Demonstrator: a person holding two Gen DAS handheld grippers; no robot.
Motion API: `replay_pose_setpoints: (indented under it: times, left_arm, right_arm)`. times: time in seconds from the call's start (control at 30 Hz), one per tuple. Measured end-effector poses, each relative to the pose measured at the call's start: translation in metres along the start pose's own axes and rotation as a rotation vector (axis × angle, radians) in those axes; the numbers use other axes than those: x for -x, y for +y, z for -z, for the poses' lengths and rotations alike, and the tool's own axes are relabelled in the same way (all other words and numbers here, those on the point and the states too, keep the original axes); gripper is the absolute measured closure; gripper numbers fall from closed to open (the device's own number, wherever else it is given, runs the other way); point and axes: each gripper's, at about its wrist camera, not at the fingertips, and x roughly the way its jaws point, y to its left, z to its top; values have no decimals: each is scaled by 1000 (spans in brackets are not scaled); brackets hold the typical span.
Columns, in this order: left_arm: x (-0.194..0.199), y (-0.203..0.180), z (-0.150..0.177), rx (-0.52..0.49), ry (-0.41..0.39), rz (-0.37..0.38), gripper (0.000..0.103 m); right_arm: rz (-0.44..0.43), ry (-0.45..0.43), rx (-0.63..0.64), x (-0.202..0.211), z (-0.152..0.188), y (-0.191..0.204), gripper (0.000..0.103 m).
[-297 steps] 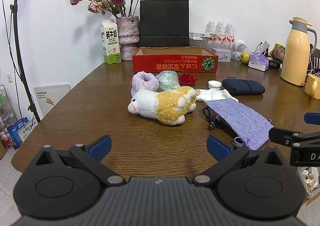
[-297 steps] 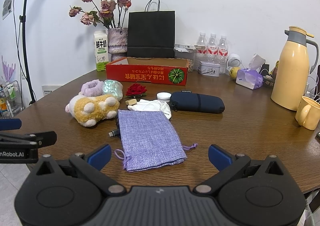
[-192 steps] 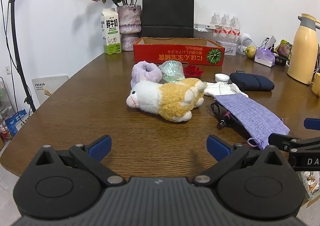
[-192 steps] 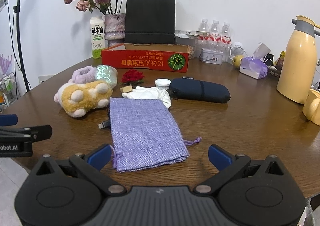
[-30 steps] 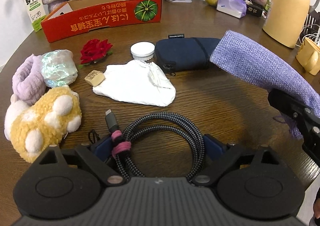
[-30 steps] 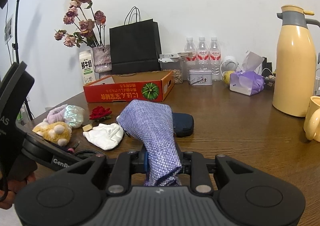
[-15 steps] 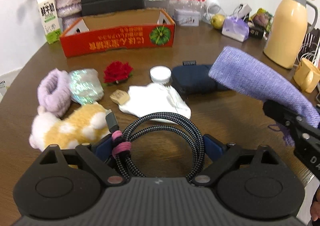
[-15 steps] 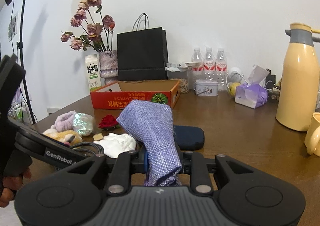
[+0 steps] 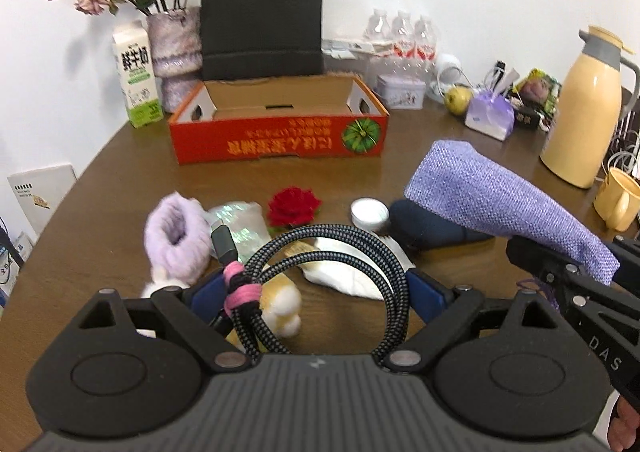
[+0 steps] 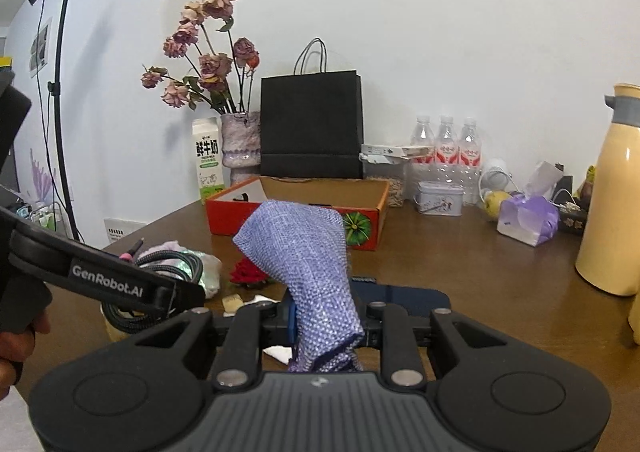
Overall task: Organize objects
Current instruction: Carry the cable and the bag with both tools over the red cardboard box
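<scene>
My left gripper (image 9: 316,292) is shut on a coiled black braided cable (image 9: 336,252) with a pink tie, held above the table. My right gripper (image 10: 326,316) is shut on a purple woven pouch (image 10: 304,256), lifted off the table; the pouch also shows in the left wrist view (image 9: 500,195) at the right. The left gripper and cable show at the left of the right wrist view (image 10: 160,264). Below lie a plush toy (image 9: 276,300), a purple scrunchie (image 9: 176,236), a red rose (image 9: 294,205), a white cloth (image 9: 352,276), a small white jar (image 9: 370,211) and a dark blue case (image 9: 432,228).
An open red cardboard box (image 9: 280,143) stands further back. Behind it are a black paper bag (image 9: 262,19), a milk carton (image 9: 138,91), a vase of dried roses (image 9: 176,47) and water bottles (image 9: 400,35). A yellow thermos (image 9: 584,111) and mug (image 9: 618,199) stand right.
Both grippers have risen and tilted up, the left lifting the cable clear of the table and the right carrying the pouch higher. The plush toy now sits lower behind the cable.
</scene>
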Motion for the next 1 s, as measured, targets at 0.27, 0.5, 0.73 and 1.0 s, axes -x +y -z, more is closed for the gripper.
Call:
replay_pose_setpoints:
  times: [0.27,0.5,0.73,1.0]
  left_arm:
    - [2,19,-18,14,-42,-17,9]
    - [-9,33,-37,28,-58,-36,9]
    - [-23,44,-59,29,-72,-52,9]
    - [-43,56,-86,36,-85,-64,9]
  right_arm:
    - [-12,-10,8,-17,-19,17,82]
    - [-20,-7,15,-41,-37,23,82]
    - [-23,-10,21,-71,-55,27,82]
    - [-15,-10,21,-110,-78,29,82]
